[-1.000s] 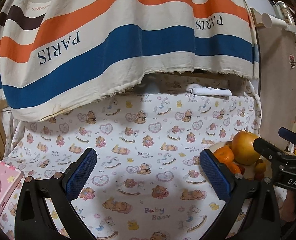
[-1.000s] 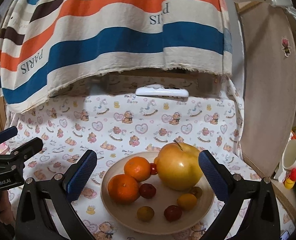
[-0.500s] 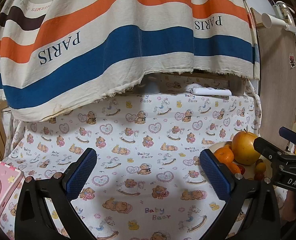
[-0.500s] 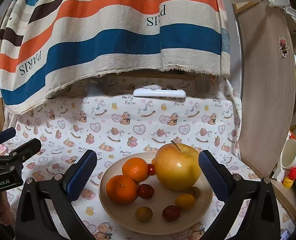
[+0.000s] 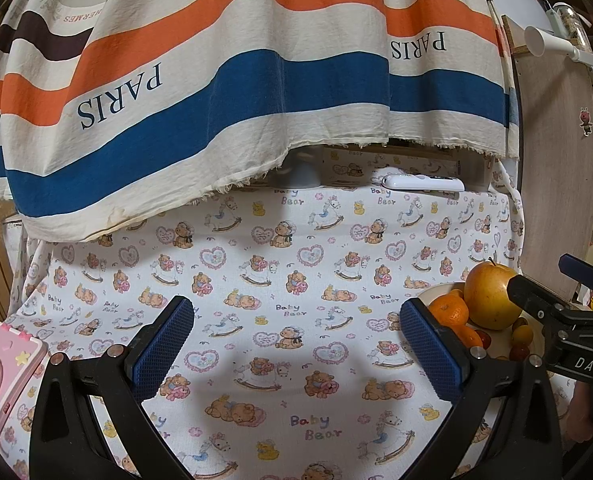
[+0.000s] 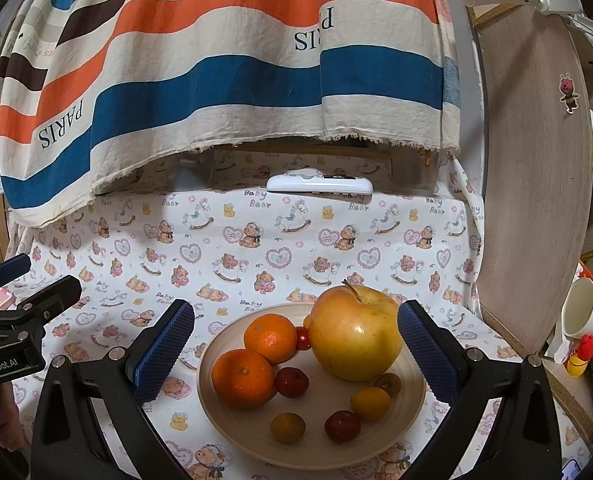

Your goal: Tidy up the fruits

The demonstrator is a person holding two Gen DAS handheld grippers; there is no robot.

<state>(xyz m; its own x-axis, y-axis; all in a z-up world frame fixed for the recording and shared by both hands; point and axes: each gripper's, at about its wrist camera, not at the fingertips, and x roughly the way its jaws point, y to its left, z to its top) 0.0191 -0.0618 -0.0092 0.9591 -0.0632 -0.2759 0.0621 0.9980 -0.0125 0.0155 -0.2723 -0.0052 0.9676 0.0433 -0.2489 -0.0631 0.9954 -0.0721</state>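
1. Your right gripper point(image 6: 296, 354) has eased back slightly; fruit unmoved.
2. Both grippers gape, holding nothing; left gripper point(image 5: 296, 354) over bare cloth point(image 5: 256, 264).
3. Apple point(image 6: 354, 334), oranges point(image 6: 243, 378), small fruits all sit in the plate point(image 6: 236, 428): either sorted or awaiting sorting.

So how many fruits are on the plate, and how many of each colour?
Yellow-red apple: 1
Oranges: 2
Small red fruits: 3
Small yellow fruits: 2
Small greenish-brown fruit: 1
Total: 9 on the plate
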